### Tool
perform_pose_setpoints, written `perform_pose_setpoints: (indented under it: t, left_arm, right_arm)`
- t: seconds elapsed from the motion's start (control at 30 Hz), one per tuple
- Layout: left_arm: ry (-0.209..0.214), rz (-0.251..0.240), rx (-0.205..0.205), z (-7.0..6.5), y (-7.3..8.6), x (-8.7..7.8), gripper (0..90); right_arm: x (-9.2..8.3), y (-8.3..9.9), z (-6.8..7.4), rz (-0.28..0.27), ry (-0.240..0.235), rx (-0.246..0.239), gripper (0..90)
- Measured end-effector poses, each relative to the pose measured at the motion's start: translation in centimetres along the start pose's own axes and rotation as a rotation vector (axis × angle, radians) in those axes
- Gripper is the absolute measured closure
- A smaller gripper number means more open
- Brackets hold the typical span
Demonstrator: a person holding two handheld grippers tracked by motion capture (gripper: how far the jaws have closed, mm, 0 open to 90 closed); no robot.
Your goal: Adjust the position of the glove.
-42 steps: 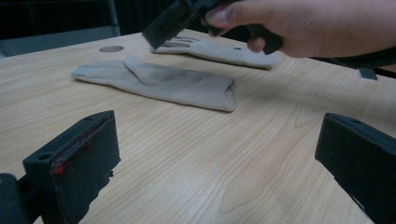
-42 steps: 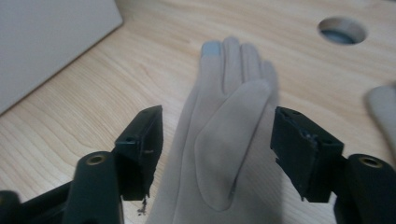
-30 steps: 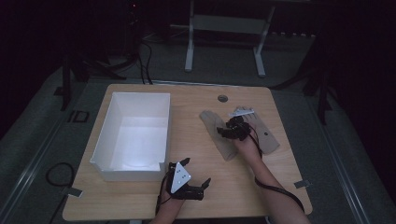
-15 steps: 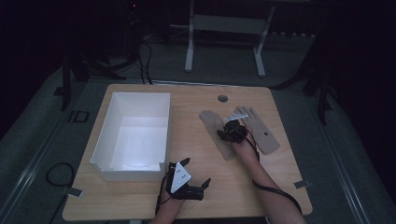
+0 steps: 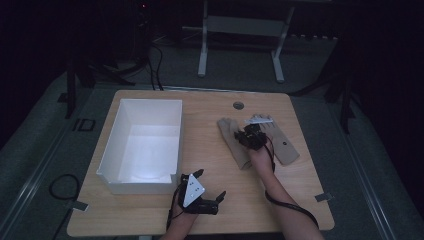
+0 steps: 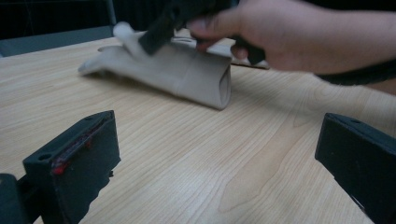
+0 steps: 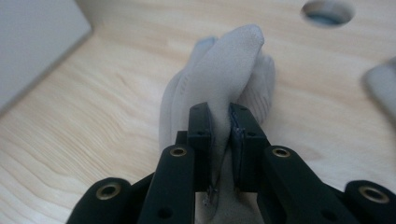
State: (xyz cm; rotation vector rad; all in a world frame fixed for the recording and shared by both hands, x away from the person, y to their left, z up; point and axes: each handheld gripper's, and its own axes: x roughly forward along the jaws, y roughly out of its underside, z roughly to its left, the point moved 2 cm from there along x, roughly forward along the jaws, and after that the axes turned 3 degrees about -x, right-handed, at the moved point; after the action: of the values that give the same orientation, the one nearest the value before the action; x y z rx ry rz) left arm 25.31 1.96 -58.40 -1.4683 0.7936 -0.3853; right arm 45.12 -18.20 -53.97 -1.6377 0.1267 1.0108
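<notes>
A: Glove (image 7: 219, 79) is lying on the table (image 5: 210, 150), right of the box (image 5: 145, 145), a fold bunching up between the right gripper's (image 7: 220, 135) jaws, which have just been closing.

B: Left gripper (image 5: 209, 187) is resting near the front edge, jaws gaping, nothing between them.

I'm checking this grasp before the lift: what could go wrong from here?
The right gripper, whose jaws have just been closing, pinches only a thin fold of the left glove, so the fabric may slip out on lifting. The second glove lies close beside it and might be dragged along.
</notes>
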Motion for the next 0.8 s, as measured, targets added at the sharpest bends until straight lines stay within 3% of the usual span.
perform_pose_setpoints:
  t: [0.1, 0.2, 0.37, 0.63, 0.8]
  left_arm:
    - [-0.001, 0.0, 0.0, 0.0, 0.0, 0.0, 0.2]
    - [-0.002, 0.001, 0.003, 0.0, 0.0, 0.0, 0.2]
    - [-0.003, 0.002, 0.006, -0.1, 0.0, 0.0, 0.2]
    - [-0.004, 0.003, 0.008, -0.1, 0.0, 0.0, 0.2]
    - [-0.004, 0.002, 0.014, -0.1, 0.0, 0.0, 0.1]
  right_arm:
    - [-2.1, -1.1, 0.5, -0.045, 0.029, 0.046, 80.2]
    - [-3.2, -1.2, 0.9, -0.061, 0.047, 0.061, 80.2]
    - [-5.7, 0.4, 1.4, -0.097, 0.115, 0.13, 80.2]
    - [-7.3, 3.0, 2.4, -0.119, 0.168, 0.176, 80.2]
    - [-7.2, 4.2, 3.0, -0.114, 0.173, 0.198, 80.1]
